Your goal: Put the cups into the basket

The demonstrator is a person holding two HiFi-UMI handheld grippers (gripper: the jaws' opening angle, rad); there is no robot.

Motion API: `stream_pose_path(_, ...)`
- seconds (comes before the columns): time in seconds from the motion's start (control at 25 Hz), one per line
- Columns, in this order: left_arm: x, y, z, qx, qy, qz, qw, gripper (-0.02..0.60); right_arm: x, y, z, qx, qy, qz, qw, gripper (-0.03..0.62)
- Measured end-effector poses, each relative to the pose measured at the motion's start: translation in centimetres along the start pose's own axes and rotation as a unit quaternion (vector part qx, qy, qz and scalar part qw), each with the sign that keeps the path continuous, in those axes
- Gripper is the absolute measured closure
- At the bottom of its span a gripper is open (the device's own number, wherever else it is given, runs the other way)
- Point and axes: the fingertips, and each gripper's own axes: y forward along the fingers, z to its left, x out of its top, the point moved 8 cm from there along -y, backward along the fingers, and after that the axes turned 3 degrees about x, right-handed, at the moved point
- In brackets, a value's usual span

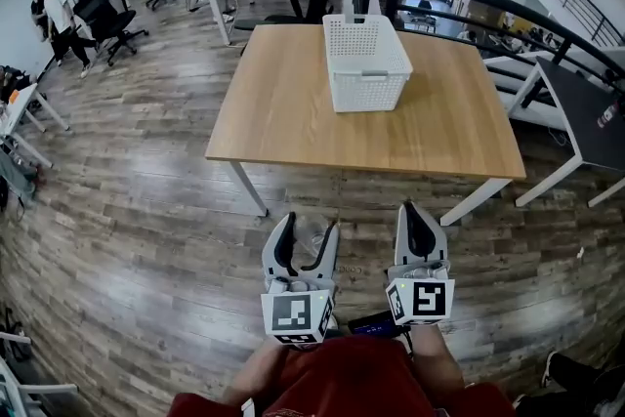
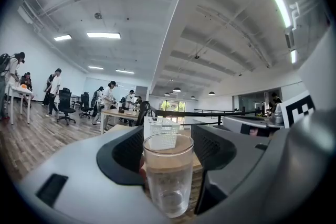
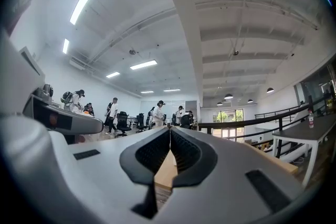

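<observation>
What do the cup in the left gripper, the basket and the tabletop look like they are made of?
Cup: clear glass, perhaps hard plastic; the scene shows through its smooth, glossy wall.
Basket: white plastic, matte; moulded walls pierced with a regular grid of small holes.
Tabletop: light wood or wood-look laminate, satin; faint grain, uniform tone.

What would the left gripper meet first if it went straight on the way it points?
Nothing close: the left gripper, holding a glass, points level across the floor at the table. Probably its near edge first, else the basket on it; relative height is unclear.
</observation>
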Motion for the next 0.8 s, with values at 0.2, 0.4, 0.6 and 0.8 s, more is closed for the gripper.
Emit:
stream_pose_path(0.2,0.2,1.5,1.1,0.000,-0.005,0.001,1.0000,0.293,-0.2,1.4,-0.1,-0.005,0.002,0.004,1.000,0.582)
stream_pose_path(0.4,0.1,3.5,1.5,0.001,-0.006,0.001,1.0000,0.293,-0.4,3.2,-1.0,0.000,-0.003,-0.002,1.000,0.582)
stream_pose_path(0.6,-0.3,6.6,1.4,0.010,-0.006,0.000,0.9999,0.293,-1.2,5.9,-2.9,0.005,0.003,-0.002,1.000,0.582)
stream_pose_path(0.8,0.0,10.0,0.8,0.011,-0.007,-0.001,0.9999,0.293,-1.4,8.7,-5.2,0.014,-0.003,-0.001,1.000,0.582)
